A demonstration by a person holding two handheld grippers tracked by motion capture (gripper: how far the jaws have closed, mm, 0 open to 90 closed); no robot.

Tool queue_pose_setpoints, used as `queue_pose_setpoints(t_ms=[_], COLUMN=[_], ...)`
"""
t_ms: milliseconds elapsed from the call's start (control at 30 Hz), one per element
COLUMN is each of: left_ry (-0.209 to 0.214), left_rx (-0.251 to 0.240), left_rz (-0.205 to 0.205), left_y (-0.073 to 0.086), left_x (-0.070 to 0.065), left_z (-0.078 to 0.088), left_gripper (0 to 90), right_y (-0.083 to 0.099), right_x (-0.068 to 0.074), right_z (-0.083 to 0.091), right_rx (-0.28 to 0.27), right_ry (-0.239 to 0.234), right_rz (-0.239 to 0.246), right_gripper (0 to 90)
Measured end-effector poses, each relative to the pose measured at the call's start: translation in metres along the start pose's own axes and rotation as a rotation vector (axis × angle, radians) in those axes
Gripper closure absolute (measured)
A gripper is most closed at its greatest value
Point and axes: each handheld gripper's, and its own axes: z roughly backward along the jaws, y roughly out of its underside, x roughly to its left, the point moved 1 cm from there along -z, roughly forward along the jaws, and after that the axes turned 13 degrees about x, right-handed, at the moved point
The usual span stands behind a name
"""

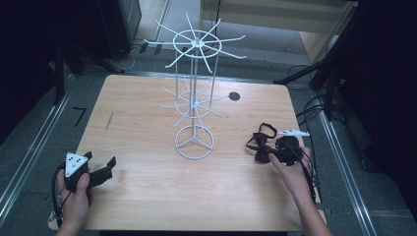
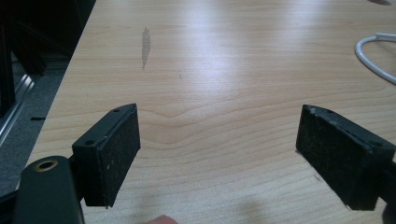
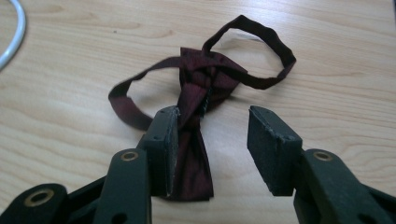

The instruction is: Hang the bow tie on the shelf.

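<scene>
Right gripper view, bow tie (image 3: 205,88) strap loop, high view, wire rack (image 1: 195,93)

Two forearms reach in from the near edge: the left hand-held gripper (image 1: 101,166) rests low with its jaws spread wide, while the right hand-held gripper (image 1: 268,156), gripped in an outstretched hand (image 1: 294,174), has its jaws partly apart.

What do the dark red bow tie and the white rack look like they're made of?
Bow tie: woven fabric with a slight satin sheen, likely polyester or silk; it folds softly and its thin strap lies in limp loops on the table. Rack: thin metal wire with a glossy white coating, judging by its slim, stiff prongs and rings, though plastic can't be ruled out.
</scene>
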Motion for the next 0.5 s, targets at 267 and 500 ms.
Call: queue_pose_setpoints(t_ms=[267,500], left_ry=[0.002,0.004], left_rx=[-0.002,-0.004], left_rz=[-0.004,-0.009], left_y=[0.0,0.0], left_x=[0.0,0.0], left_z=[0.0,0.0], left_gripper=[14.7,14.7], right_y=[-0.026,-0.03], right_x=[0.0,-0.001], right_z=[-0.015,-0.034], right_rx=[0.086,0.144], right_ry=[-0.017,-0.038], right_rz=[-0.066,-0.107], right_gripper=[54.6,57.7])
